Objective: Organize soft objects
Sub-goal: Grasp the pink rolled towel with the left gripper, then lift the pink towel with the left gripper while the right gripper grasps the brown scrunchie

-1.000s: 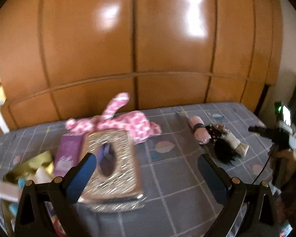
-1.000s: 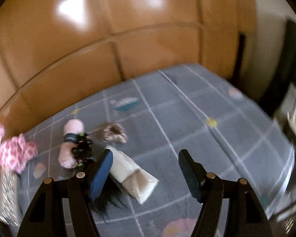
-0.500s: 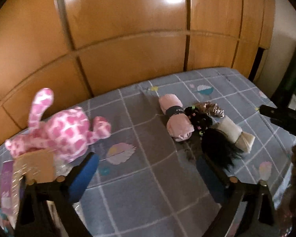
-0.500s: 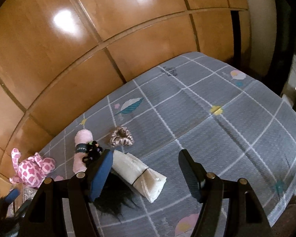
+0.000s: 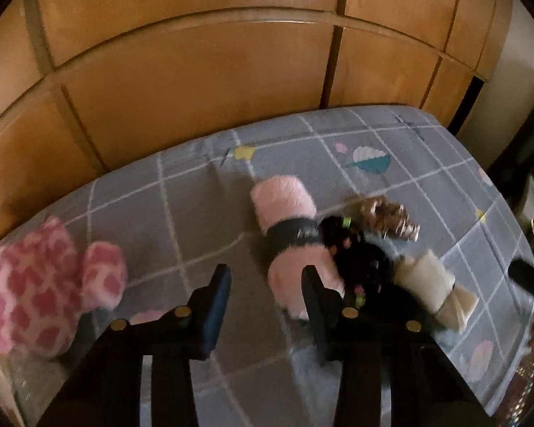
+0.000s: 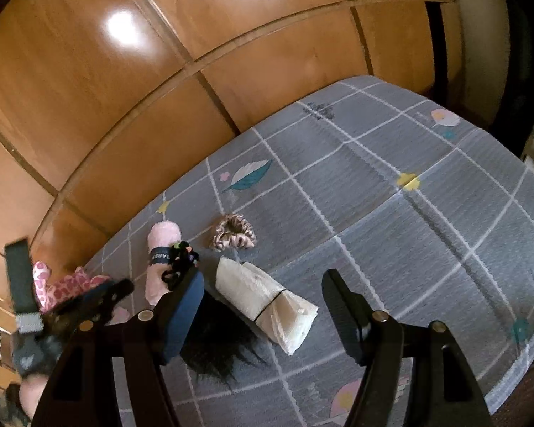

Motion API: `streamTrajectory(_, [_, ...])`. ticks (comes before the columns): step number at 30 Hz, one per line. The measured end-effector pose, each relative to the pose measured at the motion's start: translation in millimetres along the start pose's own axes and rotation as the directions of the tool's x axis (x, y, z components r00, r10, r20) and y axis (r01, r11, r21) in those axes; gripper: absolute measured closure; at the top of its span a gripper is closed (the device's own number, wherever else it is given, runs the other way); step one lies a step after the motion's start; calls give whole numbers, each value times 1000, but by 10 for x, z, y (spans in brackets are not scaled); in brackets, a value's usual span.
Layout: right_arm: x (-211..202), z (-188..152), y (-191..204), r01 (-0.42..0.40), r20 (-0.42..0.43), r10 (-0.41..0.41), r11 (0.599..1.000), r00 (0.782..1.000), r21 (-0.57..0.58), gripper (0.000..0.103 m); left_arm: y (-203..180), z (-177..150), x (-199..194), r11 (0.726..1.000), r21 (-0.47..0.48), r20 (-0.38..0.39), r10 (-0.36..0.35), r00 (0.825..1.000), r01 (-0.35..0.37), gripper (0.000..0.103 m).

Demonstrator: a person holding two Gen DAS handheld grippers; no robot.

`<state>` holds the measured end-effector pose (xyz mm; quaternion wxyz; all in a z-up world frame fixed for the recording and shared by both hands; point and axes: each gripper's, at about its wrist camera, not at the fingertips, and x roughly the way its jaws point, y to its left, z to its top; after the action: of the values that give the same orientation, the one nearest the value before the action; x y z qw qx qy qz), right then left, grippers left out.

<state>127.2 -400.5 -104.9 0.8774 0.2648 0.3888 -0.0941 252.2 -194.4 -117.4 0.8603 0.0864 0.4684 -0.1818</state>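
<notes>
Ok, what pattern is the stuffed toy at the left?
The stuffed toy has pink and white blotches, clearest in the left wrist view.

A bed covered by a grey sheet (image 6: 391, 220) with a white grid and small leaf and flower prints is seen; a rolled pink fluffy towel with a black band (image 6: 160, 259) lies on it; at its 3 o'clock a brown satin scrunchie (image 6: 233, 236) is laid; at 5 o'clock a cream folded cloth (image 6: 267, 300) rests beside a tuft of black hair (image 6: 220, 345); at 9 o'clock a pink-and-white spotted plush toy (image 5: 42, 284) lies well apart.
</notes>
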Motion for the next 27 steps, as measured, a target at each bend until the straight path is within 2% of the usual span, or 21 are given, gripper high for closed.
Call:
streamTrajectory(9, [15,-18,4,-12,-17,12,1000,1000,8,33,-74,309,449,1000,-21,-51,-8,999,7,61])
streamTrajectory(13, [12,-18,5,-10,-15,11,1000,1000,17,33,-189,443,572,1000,10,-64,-15,998,15,60])
streamTrajectory(14, [13,-18,4,-11,-16,11,1000,1000,17,33,-205,462,615,1000,11,-74,-24,997,24,56])
streamTrajectory(18, [21,-21,9,-12,-19,12,1000,1000,15,33,-230,475,781,1000,3,-112,-21,993,22,54])
streamTrajectory(20, [25,-20,7,-9,-19,10,1000,1000,17,33,-216,421,871,1000,5,-144,-25,989,26,58])
streamTrajectory(21, [32,-20,3,-10,-23,10,1000,1000,20,33,-204,400,870,999,11,-132,-33,991,35,64])
streamTrajectory(22, [35,-20,2,-9,-24,10,1000,1000,20,33,-189,391,842,999,14,-119,-34,992,36,66])
streamTrajectory(27, [49,-24,4,2,-27,-2,1000,1000,12,33,7,361,475,991,-86,-30,-103,994,100,66])
